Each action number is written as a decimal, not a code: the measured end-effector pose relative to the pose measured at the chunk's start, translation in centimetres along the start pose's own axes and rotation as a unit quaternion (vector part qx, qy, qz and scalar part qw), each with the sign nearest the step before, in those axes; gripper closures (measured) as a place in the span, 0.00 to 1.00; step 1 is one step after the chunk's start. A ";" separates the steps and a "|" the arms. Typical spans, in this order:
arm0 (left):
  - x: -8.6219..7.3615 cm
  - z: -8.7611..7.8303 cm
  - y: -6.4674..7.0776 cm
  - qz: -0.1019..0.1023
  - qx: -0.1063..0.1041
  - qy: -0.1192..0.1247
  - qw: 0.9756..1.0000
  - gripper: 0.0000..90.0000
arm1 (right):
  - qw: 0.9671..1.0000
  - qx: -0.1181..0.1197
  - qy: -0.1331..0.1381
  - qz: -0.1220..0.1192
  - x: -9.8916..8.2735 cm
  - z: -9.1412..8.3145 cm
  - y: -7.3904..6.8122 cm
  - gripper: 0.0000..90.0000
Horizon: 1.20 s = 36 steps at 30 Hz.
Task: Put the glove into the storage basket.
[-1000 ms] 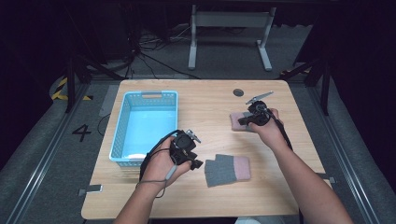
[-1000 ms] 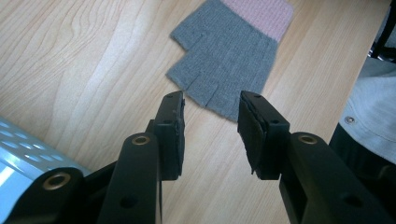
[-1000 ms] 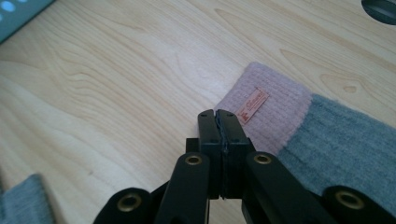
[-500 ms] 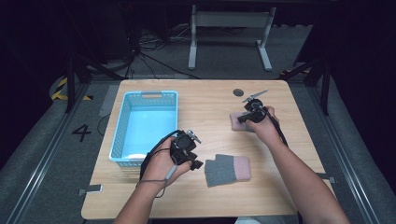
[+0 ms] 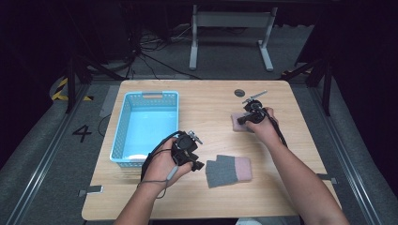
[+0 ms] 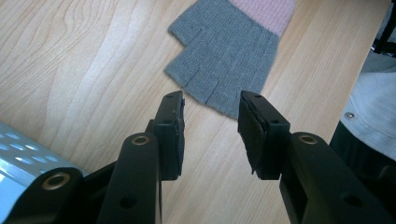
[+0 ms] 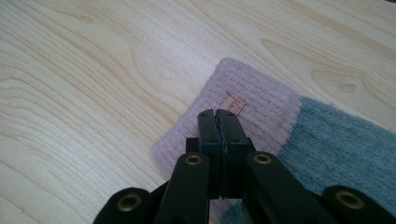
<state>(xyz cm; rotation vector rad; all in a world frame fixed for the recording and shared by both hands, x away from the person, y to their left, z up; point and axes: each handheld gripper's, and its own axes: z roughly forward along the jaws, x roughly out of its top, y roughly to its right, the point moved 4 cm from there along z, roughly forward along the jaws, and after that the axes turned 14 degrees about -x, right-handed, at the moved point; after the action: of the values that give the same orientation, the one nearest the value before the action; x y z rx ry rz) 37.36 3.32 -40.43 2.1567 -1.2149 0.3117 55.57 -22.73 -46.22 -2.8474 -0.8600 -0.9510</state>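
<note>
Right gripper view: closed tongs (image 7: 219, 116) over glove's pink cuff (image 7: 252, 109).

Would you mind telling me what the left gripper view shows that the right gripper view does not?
Left gripper view: the left gripper with jaws apart, empty, before the finger end of a grey glove, and a corner of the blue basket. Right gripper view: the right gripper with jaws shut over another glove's pink cuff, which bears a small tag. Both: the wooden table.
</note>
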 end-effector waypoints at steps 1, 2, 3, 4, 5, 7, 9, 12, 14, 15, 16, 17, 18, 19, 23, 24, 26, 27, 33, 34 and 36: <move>0.0 0.0 0.0 0.000 0.000 0.000 1.000 0.68 | 1.000 0.000 0.000 0.000 0.0 0.0 0.0 1.00; 0.0 0.0 0.0 0.000 -0.001 0.000 1.000 0.68 | 1.000 0.000 0.001 0.000 0.0 0.0 0.0 1.00; 0.0 0.0 0.0 0.000 -0.001 0.000 1.000 0.68 | 1.000 -0.001 0.000 -0.001 -0.1 0.1 0.0 1.00; 0.0 0.0 0.0 0.001 -0.001 0.000 1.000 0.68 | 1.000 -0.001 -0.002 -0.004 -0.2 0.0 -0.1 1.00; 0.0 0.0 0.0 0.001 -0.001 0.000 1.000 0.68 | 1.000 0.000 -0.004 -0.006 -0.3 -0.1 -0.1 1.00; 0.0 0.0 0.0 0.001 -0.001 -0.001 1.000 0.68 | 1.000 0.002 -0.009 -0.012 -0.5 -0.3 -0.2 1.00; 0.0 0.1 0.0 0.001 -0.001 -0.001 1.000 0.68 | 1.000 0.005 -0.013 -0.017 -0.7 -0.5 -0.3 1.00; 0.2 0.2 0.1 0.006 -0.003 -0.003 1.000 0.68 | 0.999 0.005 -0.023 -0.032 -1.5 -1.2 -0.4 1.00; 0.4 0.3 0.1 0.007 -0.003 -0.005 1.000 0.68 | 0.999 0.007 -0.029 -0.035 -2.0 -1.6 -0.4 1.00; 0.5 0.3 0.2 0.009 -0.003 -0.007 1.000 0.68 | 0.999 0.008 -0.032 -0.035 -2.3 -1.9 -0.4 1.00; 0.5 0.4 0.2 0.008 -0.004 -0.005 1.000 0.68 | 0.999 0.007 -0.036 -0.040 -2.7 -2.2 -0.3 1.00; 0.6 0.5 0.2 0.010 -0.005 -0.007 1.000 0.68 | 0.998 0.007 -0.039 -0.044 -2.9 -2.4 -0.3 1.00; 0.7 0.5 0.2 0.012 -0.004 -0.008 1.000 0.68 | 0.998 0.007 -0.042 -0.045 -3.3 -2.7 -0.3 1.00; 0.8 0.6 0.3 0.011 -0.006 -0.008 1.000 0.68 | 0.998 0.005 -0.046 -0.048 -3.6 -3.0 -0.2 1.00; 1.1 0.8 0.4 0.016 -0.008 -0.012 1.000 0.68 | 0.997 0.003 -0.055 -0.050 -4.9 -3.8 0.2 1.00; 1.1 0.8 0.4 0.017 -0.008 -0.012 1.000 0.67 | 0.997 0.000 -0.058 -0.051 -5.3 -4.1 0.4 1.00; 1.2 0.8 0.4 0.019 -0.009 -0.013 1.000 0.67 | 0.997 -0.004 -0.061 -0.048 -6.0 -4.6 0.8 1.00; 1.2 0.9 0.4 0.019 -0.008 -0.012 1.000 0.67 | 0.997 -0.004 -0.062 -0.047 -6.2 -4.7 0.9 1.00; 1.2 0.8 0.5 0.019 -0.008 -0.011 1.000 0.67 | 0.997 -0.013 -0.072 -0.038 -7.3 -5.4 1.7 1.00; 1.1 0.8 0.4 0.018 -0.008 -0.011 1.000 0.67 | 0.997 -0.011 -0.071 -0.037 -7.3 -5.4 1.8 1.00; 1.1 0.8 0.4 0.017 -0.007 -0.012 1.000 0.67 | 0.997 -0.011 -0.071 -0.035 -7.2 -5.5 1.8 1.00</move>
<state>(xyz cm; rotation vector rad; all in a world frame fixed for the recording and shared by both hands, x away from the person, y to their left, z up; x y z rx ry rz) 37.51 1.91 -40.31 2.1343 -1.2649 0.2926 48.68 -28.87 -45.55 -2.9508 -0.9726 -0.7759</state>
